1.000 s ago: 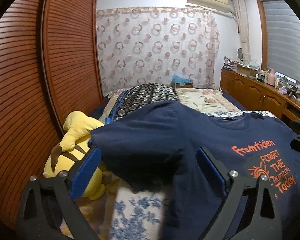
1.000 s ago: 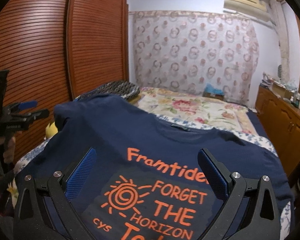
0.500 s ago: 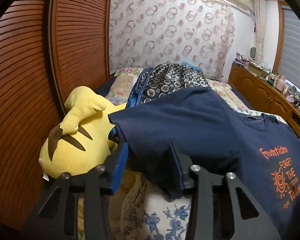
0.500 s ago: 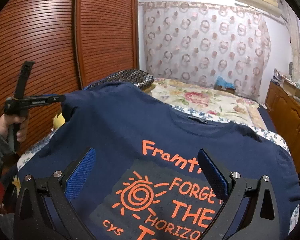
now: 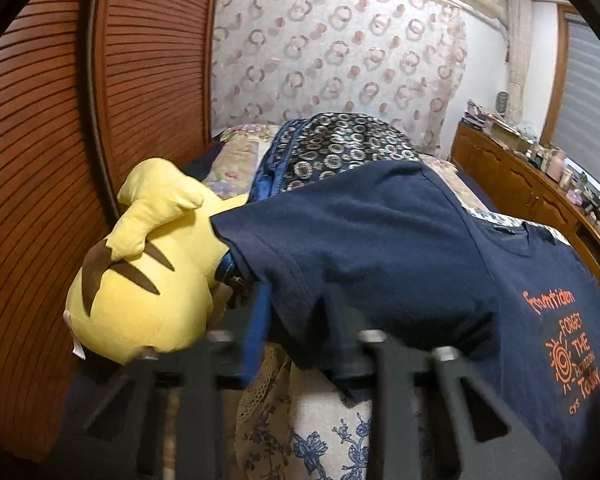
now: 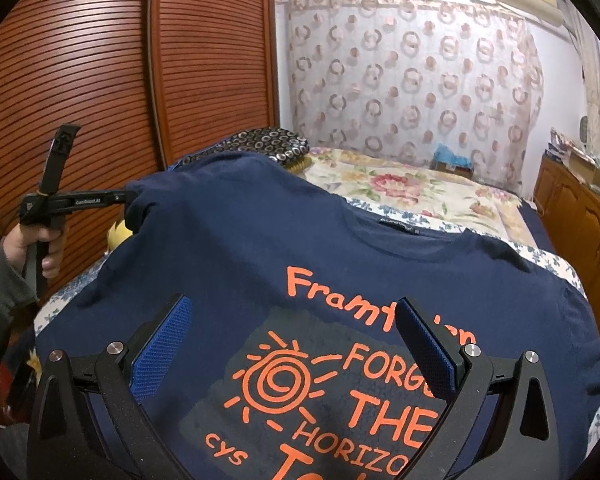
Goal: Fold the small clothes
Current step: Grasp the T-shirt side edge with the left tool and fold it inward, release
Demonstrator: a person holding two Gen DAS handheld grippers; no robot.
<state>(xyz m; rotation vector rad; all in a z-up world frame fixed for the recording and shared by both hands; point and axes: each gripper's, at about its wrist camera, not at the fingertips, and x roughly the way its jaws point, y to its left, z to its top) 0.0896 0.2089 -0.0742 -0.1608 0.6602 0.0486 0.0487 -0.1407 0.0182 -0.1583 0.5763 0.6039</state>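
A bed [image 6: 452, 196] covered in a cream floral quilt carries the navy blue cotton T-shirt [image 6: 260, 248] with orange lettering, spread front-up across its near end, the neckline toward the far wall. In the left wrist view the same shirt [image 5: 380, 236] has its sleeve lifted off the bed, the cloth hanging in a tent from the pinch point.

The left claw [image 5: 296, 320] is closed on the hem of that sleeve, its two fingers drawn close with navy cloth between them; motion blur softens the fingers, so the exact bite is hard to read. From the right wrist view the left claw [image 6: 126, 196] is held level, pointing toward the shirt's shoulder, and the person's left hand [image 6: 36, 246] wraps its handle below a grey-green cuff.

The right claw [image 6: 296, 344] hovers over the printed chest with its blue-padded fingers [image 6: 164, 344] spread wide apart, holding nothing.

A yellow plush toy with brown stripes [image 5: 140, 276] lies beside the lifted sleeve, against the slatted wooden wardrobe doors [image 5: 52, 140]. A dark, ring-patterned folded cloth [image 5: 340, 152] rests on the bed behind the shirt.
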